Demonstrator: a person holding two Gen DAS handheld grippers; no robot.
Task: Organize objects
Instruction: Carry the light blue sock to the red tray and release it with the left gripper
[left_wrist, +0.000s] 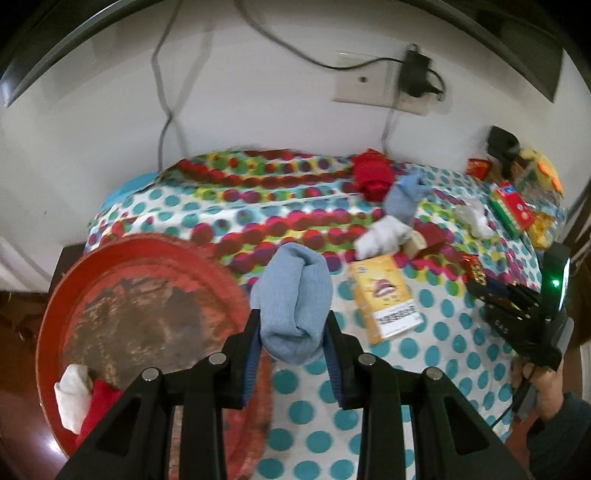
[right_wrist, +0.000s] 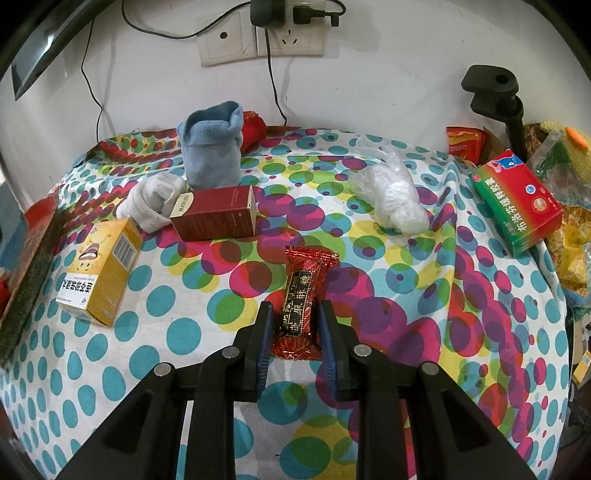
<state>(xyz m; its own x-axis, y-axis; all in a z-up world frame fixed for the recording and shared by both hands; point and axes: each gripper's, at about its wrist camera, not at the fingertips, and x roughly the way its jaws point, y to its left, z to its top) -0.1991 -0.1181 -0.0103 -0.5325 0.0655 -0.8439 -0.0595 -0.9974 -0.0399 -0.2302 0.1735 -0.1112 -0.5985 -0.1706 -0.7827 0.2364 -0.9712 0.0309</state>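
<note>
Left wrist view: left gripper (left_wrist: 293, 326) pinching rolled blue sock (left_wrist: 293, 306) at mid-bundle, lifted ahead of jaws; soft, light, compressible, secure under moderate squeeze. Red tray (left_wrist: 110, 254) just left of fingers, white and red socks inside

Right wrist view: right gripper (right_wrist: 295, 330) closed on red snack packet (right_wrist: 301, 299) by its sides; light, crinkly, slippery foil, contents possibly crushable

left tongs (left_wrist: 293, 332) clamp a blue sock (left_wrist: 293, 301) beside the red tray (left_wrist: 147, 295).
</note>
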